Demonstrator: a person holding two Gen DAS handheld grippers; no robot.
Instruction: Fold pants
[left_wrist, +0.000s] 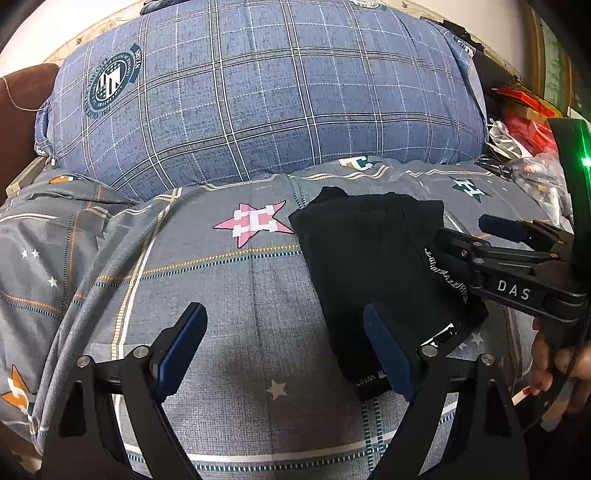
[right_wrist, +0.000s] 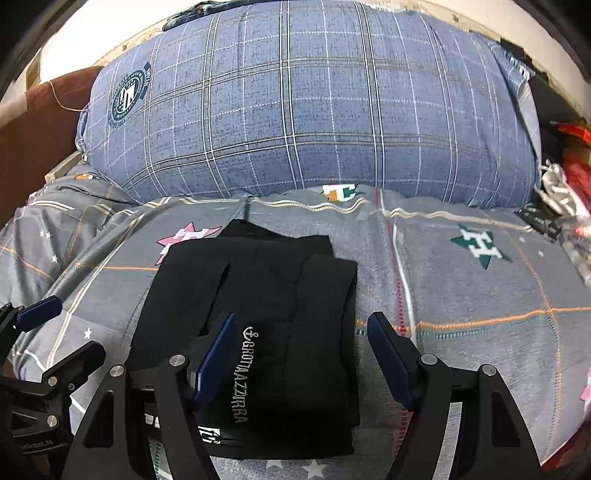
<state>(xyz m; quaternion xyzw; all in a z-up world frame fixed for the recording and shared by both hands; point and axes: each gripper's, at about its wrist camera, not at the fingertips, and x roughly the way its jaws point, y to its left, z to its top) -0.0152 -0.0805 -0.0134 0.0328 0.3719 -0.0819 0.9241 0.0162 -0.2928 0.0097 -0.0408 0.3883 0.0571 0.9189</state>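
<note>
The black pants (right_wrist: 266, 295) lie folded into a compact rectangle on the grey star-print bedsheet (right_wrist: 461, 295), with white lettering along one edge. My right gripper (right_wrist: 303, 321) hovers over their near right part, open; the fabric lies below its blue pads without being pinched. In the left wrist view the pants (left_wrist: 369, 251) sit right of centre. My left gripper (left_wrist: 284, 317) is open over bare sheet, its right finger (left_wrist: 384, 350) overlapping the pants' left edge. The right gripper (left_wrist: 463, 230) reaches in from the right over the pants.
A large blue plaid pillow (left_wrist: 277, 92) fills the back of the bed. Red packaging and plastic clutter (left_wrist: 532, 129) crowd the far right. A brown cushion (left_wrist: 26, 92) sits at far left. A hand (left_wrist: 557, 369) holds the right gripper's handle.
</note>
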